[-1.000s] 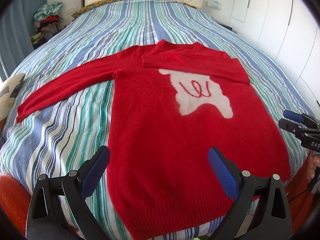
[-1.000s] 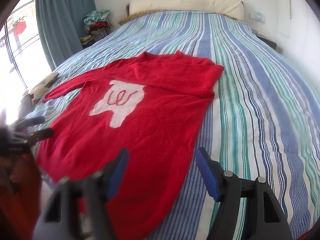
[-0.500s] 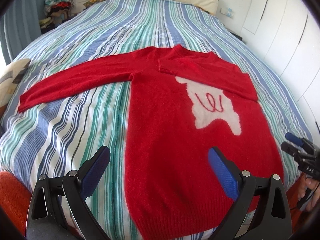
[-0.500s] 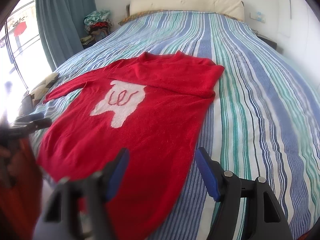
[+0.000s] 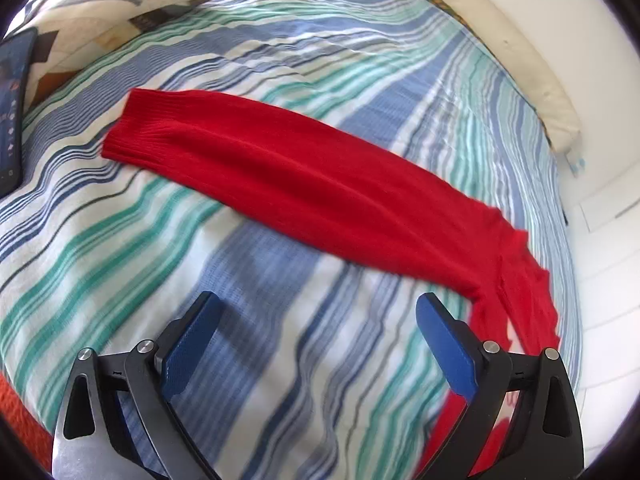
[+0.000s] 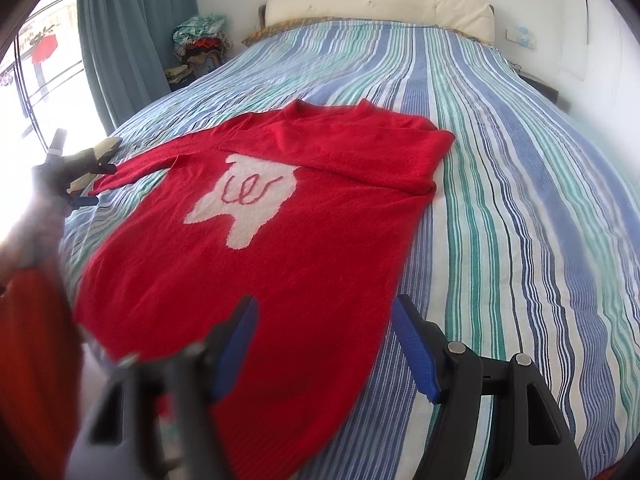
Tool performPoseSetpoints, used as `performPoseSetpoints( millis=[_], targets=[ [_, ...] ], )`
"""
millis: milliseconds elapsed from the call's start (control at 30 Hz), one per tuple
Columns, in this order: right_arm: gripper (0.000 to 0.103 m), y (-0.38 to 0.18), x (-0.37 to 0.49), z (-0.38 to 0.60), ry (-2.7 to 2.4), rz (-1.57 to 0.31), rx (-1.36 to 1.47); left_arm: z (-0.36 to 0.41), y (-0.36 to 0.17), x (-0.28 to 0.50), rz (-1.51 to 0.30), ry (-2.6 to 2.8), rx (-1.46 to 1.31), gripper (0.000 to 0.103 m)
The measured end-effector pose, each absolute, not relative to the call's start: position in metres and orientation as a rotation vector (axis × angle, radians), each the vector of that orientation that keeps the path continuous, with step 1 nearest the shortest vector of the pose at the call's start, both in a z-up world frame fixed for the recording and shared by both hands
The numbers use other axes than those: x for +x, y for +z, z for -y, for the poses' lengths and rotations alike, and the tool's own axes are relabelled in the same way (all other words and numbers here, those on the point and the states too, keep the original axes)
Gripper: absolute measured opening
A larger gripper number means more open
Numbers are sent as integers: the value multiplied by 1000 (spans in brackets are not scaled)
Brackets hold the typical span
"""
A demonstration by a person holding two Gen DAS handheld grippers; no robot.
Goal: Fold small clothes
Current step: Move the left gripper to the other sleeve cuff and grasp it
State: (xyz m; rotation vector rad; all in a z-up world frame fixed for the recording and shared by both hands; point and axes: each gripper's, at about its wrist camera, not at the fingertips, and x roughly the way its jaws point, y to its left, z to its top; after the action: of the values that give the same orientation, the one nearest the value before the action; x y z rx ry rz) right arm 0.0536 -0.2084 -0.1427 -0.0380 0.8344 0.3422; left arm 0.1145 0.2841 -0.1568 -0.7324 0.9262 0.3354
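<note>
A red sweater (image 6: 288,224) with a white patch on its chest lies flat on the striped bed. One sleeve is folded across the chest; the other sleeve (image 5: 304,184) stretches out to the left with its cuff at the far end. My left gripper (image 5: 316,332) is open and empty, above the bedspread just short of that sleeve; it also shows at the left in the right wrist view (image 6: 74,176). My right gripper (image 6: 324,328) is open and empty over the sweater's lower right hem.
The striped bedspread (image 6: 520,208) covers the whole bed, with a cream headboard (image 6: 380,4) behind. A patterned cushion (image 5: 100,12) and a dark phone (image 5: 12,112) lie near the sleeve cuff. A pile of clothes (image 6: 200,40) and a curtain (image 6: 132,32) stand at far left.
My left gripper has swung left and closer, from over the sweater's body to the outstretched sleeve. My right gripper has stayed about where it was.
</note>
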Motion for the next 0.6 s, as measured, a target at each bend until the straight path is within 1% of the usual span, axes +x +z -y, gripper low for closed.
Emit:
performPoseSetpoints(
  millis=[100, 200, 300, 367, 433, 467, 533, 567, 600],
  targets=[
    [68, -145, 55, 206, 346, -844, -45, -323, -171, 110, -872, 426, -827, 98],
    [68, -147, 55, 204, 351, -854, -52, -353, -175, 100, -766, 492, -922, 95],
    [68, -150, 56, 202, 354, -861, -58, -369, -179, 95, -685, 519, -1000, 93],
    [68, -152, 57, 201, 355, -868, -60, -375, -181, 96, -657, 536, -1011, 89],
    [68, -154, 57, 200, 358, -875, -61, -379, -185, 97, -639, 557, -1016, 81],
    [68, -154, 58, 200, 359, -878, -61, -380, -187, 97, -633, 569, -1014, 78],
    [68, -155, 58, 200, 360, -880, -60, -382, -190, 97, -629, 594, -998, 66],
    [68, -155, 58, 199, 361, -879, -59, -383, -190, 97, -627, 602, -995, 64],
    [68, -155, 59, 199, 361, -879, -58, -384, -190, 99, -624, 605, -994, 60]
  ],
)
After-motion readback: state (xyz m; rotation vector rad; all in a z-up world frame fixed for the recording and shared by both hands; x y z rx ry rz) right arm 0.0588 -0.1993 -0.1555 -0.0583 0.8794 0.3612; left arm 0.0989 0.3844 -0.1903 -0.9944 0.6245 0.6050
